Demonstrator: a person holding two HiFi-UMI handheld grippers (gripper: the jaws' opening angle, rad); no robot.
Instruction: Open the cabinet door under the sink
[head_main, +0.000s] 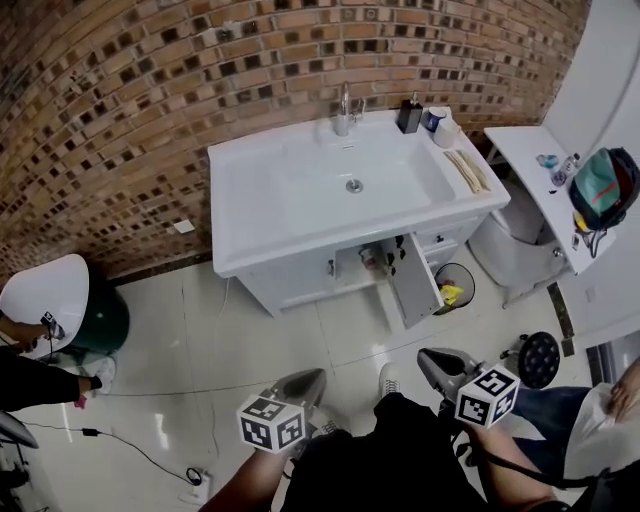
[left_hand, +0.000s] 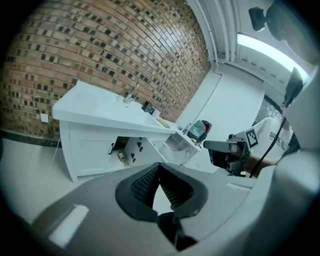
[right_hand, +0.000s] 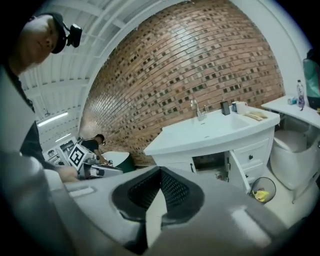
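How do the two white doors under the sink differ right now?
The left door is shut; the right door stands swung wide open. The left door shows its outer face with a dark handle; the right door shows its inner face. Both are white.

Bright and even everywhere. Small glare spots on the glossy pale tiled floor (head_main: 170, 400). Dark inside the open white cabinet under the sink (head_main: 290, 282). Long white ceiling lamp (left_hand: 265, 50) glowing hard. Bent round and black at the corners in both gripper views, blurry up close.
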